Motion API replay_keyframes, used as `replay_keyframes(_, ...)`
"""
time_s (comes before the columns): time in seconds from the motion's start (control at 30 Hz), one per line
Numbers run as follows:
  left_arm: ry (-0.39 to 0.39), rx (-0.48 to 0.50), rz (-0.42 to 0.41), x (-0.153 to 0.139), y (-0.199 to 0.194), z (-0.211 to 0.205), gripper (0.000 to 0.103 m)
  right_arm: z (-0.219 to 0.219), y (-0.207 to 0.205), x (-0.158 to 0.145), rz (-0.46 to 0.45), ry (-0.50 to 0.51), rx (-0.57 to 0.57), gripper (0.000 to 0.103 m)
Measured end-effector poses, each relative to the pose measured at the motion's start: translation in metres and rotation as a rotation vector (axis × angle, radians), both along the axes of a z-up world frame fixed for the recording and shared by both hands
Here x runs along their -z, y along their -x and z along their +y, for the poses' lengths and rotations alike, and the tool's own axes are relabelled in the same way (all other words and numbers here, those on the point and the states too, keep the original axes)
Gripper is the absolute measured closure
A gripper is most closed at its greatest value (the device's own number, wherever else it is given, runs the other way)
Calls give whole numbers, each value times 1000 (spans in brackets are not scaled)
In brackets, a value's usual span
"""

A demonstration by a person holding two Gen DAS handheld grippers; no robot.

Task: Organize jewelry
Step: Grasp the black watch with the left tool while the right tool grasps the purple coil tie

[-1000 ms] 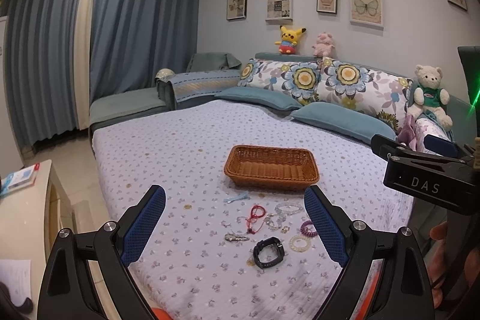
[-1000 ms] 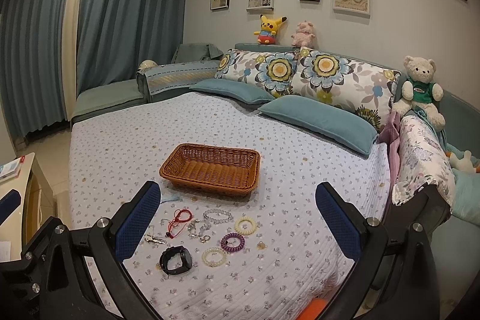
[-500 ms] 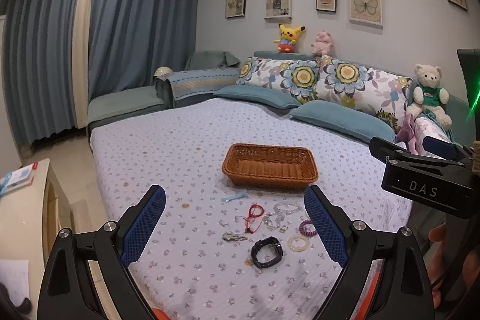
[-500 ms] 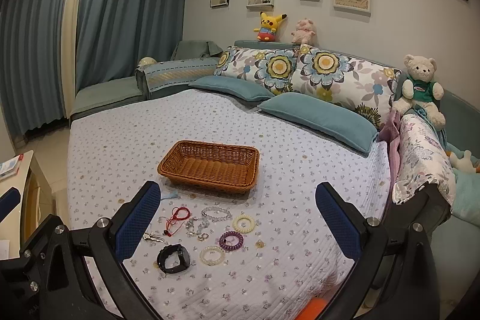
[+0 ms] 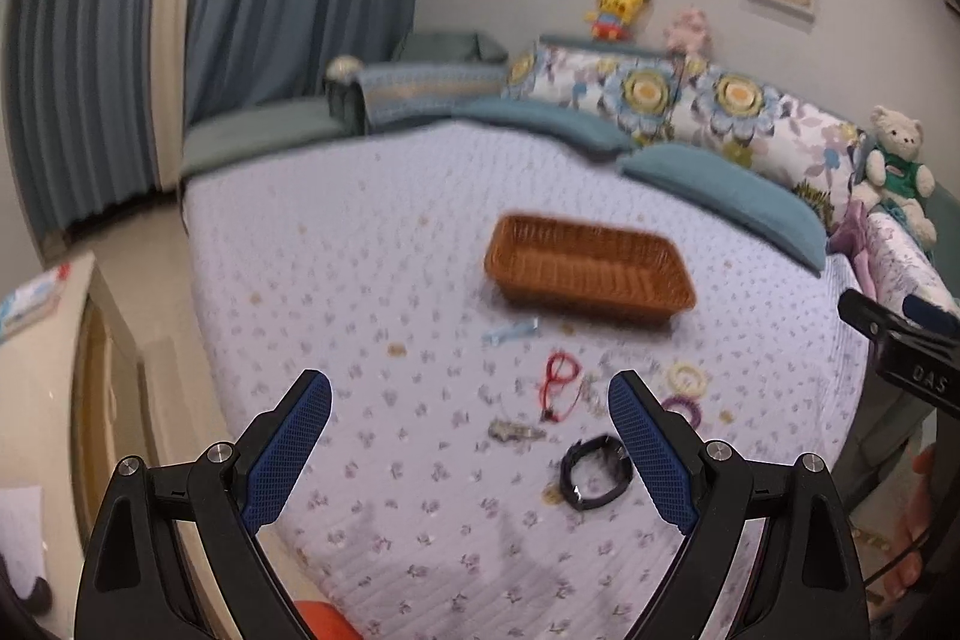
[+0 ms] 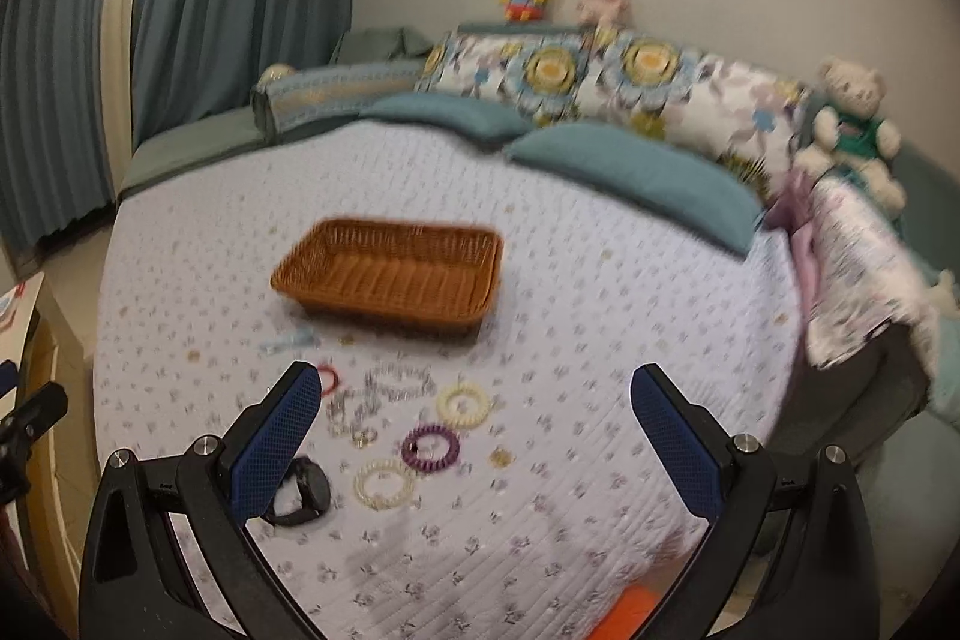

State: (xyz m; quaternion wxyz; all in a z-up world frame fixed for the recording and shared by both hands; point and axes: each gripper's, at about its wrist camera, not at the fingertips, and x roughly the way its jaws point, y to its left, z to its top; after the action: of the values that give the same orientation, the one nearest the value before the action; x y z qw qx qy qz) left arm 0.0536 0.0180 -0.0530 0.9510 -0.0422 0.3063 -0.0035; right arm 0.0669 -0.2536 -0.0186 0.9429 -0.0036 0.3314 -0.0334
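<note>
You've dipped both wide-spread, empty grippers, left (image 5: 469,400) and right (image 6: 477,394), closer to the bed (image 5: 372,280) than before; the jewelry (image 6: 414,436) lies scattered just before the empty basket (image 6: 390,268).

The left gripper (image 5: 469,400) hangs over the bed (image 5: 372,292), jaws spread wide and holding nothing. Beyond it lie a wicker basket (image 5: 588,271), a red cord (image 5: 558,385), a black watch (image 5: 594,472) and coil rings (image 5: 687,379), all blurred.
</note>
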Motion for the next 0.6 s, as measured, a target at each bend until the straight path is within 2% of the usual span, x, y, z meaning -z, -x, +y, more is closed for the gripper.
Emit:
replay_keyframes(0.1,44,41,83,30,-23,1,9,-12,-18,36,71,-17,9,1)
replay_keyframes(0.17,61,64,131,51,-36,-2,9,-21,-29,58,111,-37,1,11)
replay_keyframes(0.33,74,111,216,96,-62,-16,10,-29,-50,103,183,-71,-34,13)
replay_keyframes(0.4,85,136,247,111,-70,-22,15,-27,-56,119,205,-83,-52,15)
replay_keyframes(0.43,92,146,268,116,-73,-24,19,-26,-60,129,224,-81,-57,22)
replay_keyframes(0.47,97,155,291,122,-77,-26,21,-24,-64,136,240,-80,-60,38)
replay_keyframes(0.53,106,170,331,135,-82,-32,26,-22,-74,154,295,-89,-77,55)
replay_keyframes(0.6,114,179,359,144,-86,-34,30,-23,-79,165,321,-109,-77,55)
